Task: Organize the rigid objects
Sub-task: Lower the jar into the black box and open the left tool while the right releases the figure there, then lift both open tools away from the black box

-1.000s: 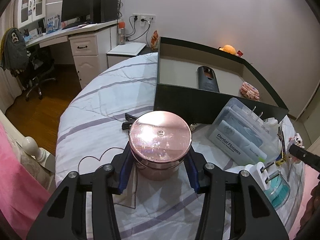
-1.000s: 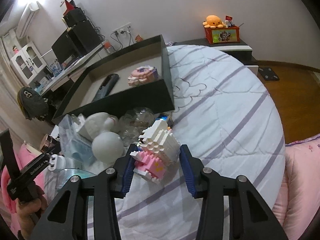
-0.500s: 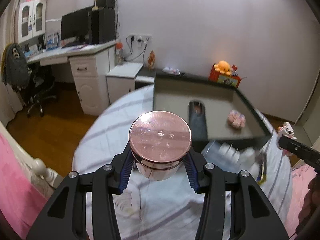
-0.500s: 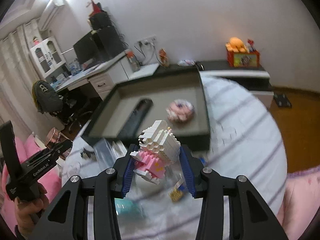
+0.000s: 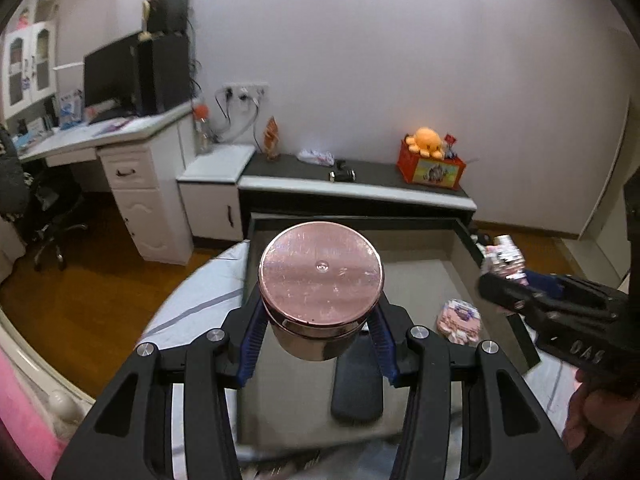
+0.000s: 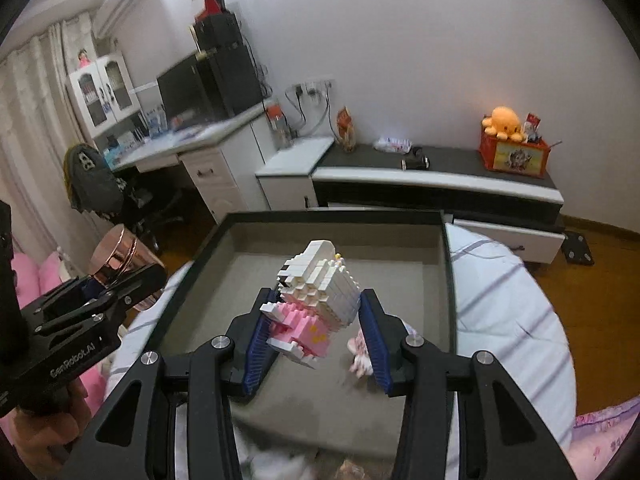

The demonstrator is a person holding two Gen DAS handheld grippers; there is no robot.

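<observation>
The left gripper [image 5: 320, 344] is clamped on a rose-gold lidded tin [image 5: 320, 280], held in the air above the near left part of the black open box [image 5: 464, 232]. The right gripper [image 6: 316, 344] grips a white and pink brick-built figure [image 6: 316, 300], tilted, also held above the box's grey floor. Inside the box, below the tin, lies a black remote-like device [image 5: 356, 384], and toward the box's right wall sits a small pink brick figure [image 5: 458, 320]. The box rests on a striped bedspread [image 6: 504, 304].
</observation>
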